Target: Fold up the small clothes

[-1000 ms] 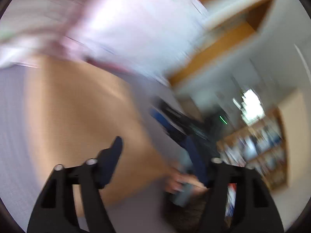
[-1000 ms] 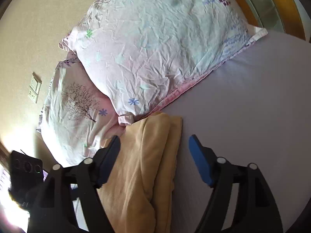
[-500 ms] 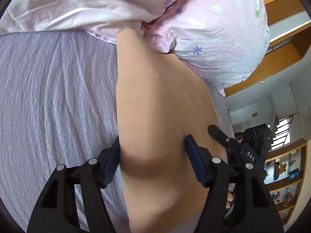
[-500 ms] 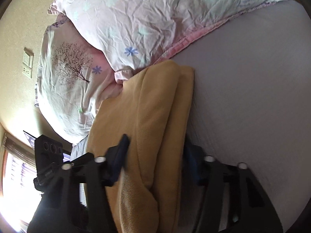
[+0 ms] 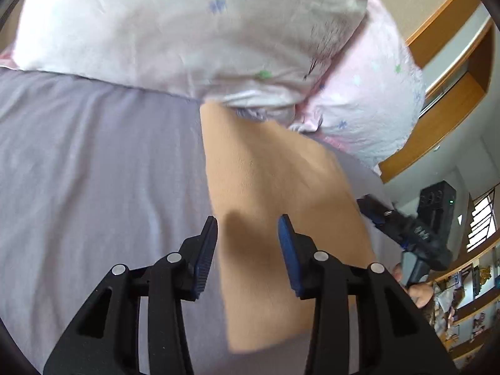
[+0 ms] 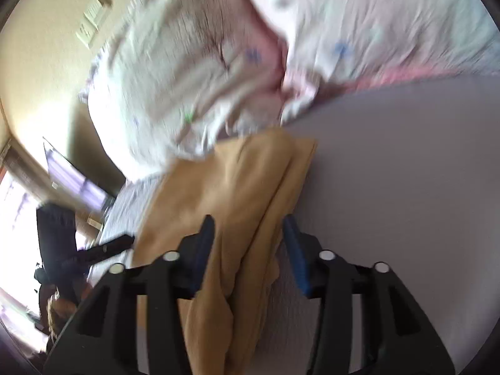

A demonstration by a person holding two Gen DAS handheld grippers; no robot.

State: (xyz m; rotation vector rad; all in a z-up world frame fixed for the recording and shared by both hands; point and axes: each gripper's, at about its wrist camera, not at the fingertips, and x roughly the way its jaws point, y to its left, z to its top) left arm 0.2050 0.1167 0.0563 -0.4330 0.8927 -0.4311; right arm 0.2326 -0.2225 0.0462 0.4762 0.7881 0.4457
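A folded tan garment (image 5: 275,187) lies on the lavender bed sheet (image 5: 93,162), its far end touching the pillows. My left gripper (image 5: 248,234) is open, its jaws straddling the garment's left edge just above it. In the right wrist view the same garment (image 6: 237,193) shows stacked folds. My right gripper (image 6: 248,237) is open, jaws on either side of the garment's right folded edge. The right gripper also shows in the left wrist view (image 5: 403,231) beyond the garment's right side.
Two pink floral pillows (image 5: 193,31) lie against the head of the bed; they also show in the right wrist view (image 6: 193,72). A wooden frame (image 5: 443,100) and shelves (image 5: 468,306) are at the right. A wall switch (image 6: 93,18) is at upper left.
Both grippers moved in over the tan garment and drew back slightly. Their jaws narrowed a little but stay open. The garment lies folded as before.
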